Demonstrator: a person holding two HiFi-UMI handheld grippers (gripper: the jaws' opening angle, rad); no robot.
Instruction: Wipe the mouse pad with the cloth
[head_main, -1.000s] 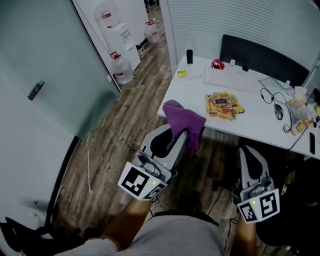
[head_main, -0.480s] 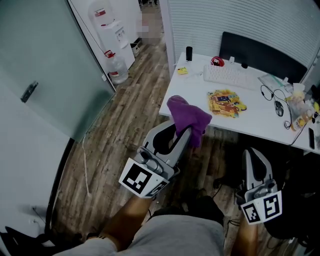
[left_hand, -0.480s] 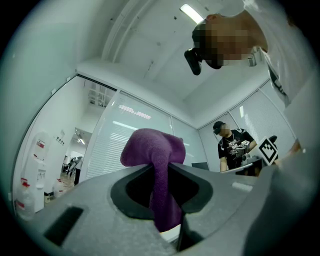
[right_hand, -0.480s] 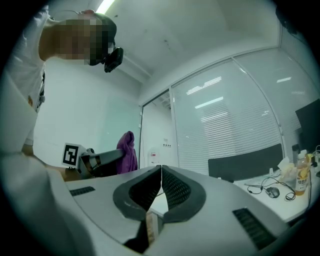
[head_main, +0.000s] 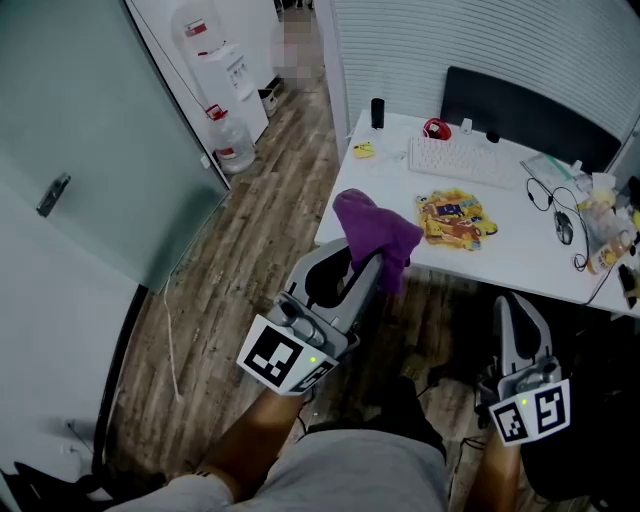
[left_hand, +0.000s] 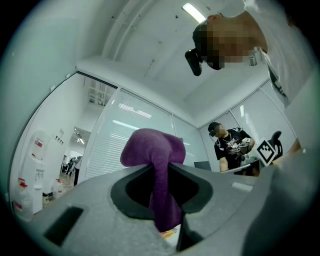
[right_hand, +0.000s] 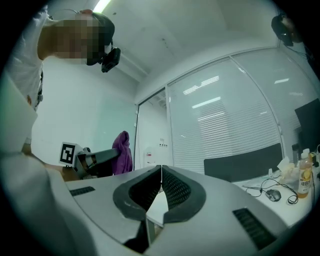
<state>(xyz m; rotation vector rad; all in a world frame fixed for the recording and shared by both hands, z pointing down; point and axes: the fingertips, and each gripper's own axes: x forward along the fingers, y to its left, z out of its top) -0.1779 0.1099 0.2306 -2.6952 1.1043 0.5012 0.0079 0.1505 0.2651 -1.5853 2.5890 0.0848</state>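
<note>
A purple cloth (head_main: 375, 230) hangs bunched from my left gripper (head_main: 365, 262), whose jaws are shut on it; the left gripper view shows the cloth (left_hand: 152, 147) pinched between the jaws and drooping down. The gripper is held above the floor just in front of the white desk (head_main: 520, 255). A yellow patterned mouse pad (head_main: 455, 215) lies on the desk, beyond the cloth. My right gripper (head_main: 520, 310) is lower right, in front of the desk edge. Its jaws meet with nothing between them (right_hand: 161, 170). From the right gripper view the cloth (right_hand: 122, 150) shows off to the left.
On the desk lie a white keyboard (head_main: 465, 158), a wired mouse (head_main: 562, 232) and bottles at the right end. A black chair back (head_main: 530, 115) stands behind it. A water dispenser (head_main: 215, 60) and a glass partition (head_main: 80, 150) are on the left. Another person (left_hand: 230, 145) stands farther off.
Both grippers have edged a little closer to the desk, the right one sinking slightly in the view. The cloth stays pinched in the left gripper.
</note>
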